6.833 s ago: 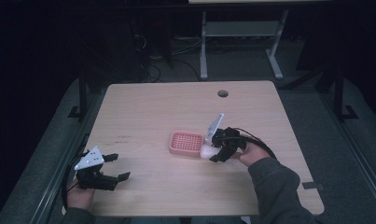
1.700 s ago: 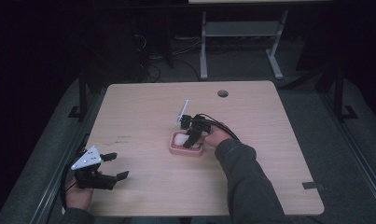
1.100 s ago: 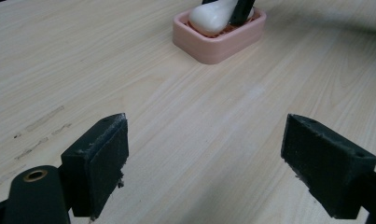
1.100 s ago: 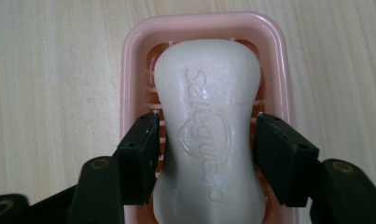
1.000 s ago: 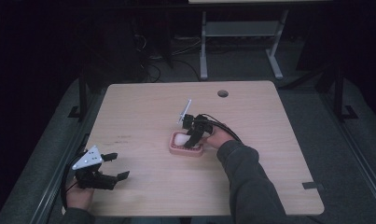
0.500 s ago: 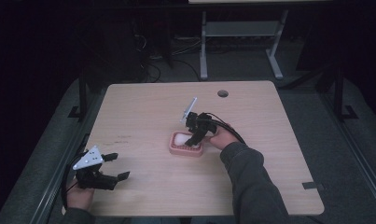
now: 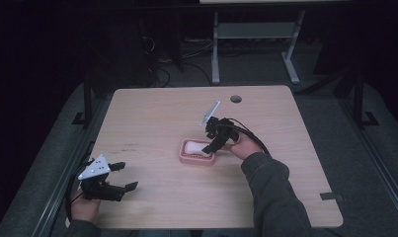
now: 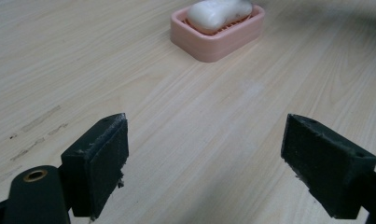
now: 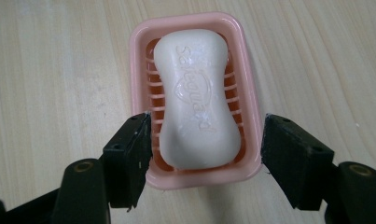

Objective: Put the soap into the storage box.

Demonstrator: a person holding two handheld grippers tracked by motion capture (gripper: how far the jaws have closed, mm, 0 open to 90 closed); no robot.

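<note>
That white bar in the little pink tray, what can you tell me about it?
The soap bar is white, smooth and slightly glossy, with rounded ends and a pinched waist. Raised letters, not fully legible, and a shield-like emblem are moulded into its top. It lies flat, lengthwise, inside the pink soap dish, resting on the dish's slatted floor near the middle of the wooden table. The right gripper has its black jaws spread wide on either side of the dish's near end, clear of the soap.
</note>
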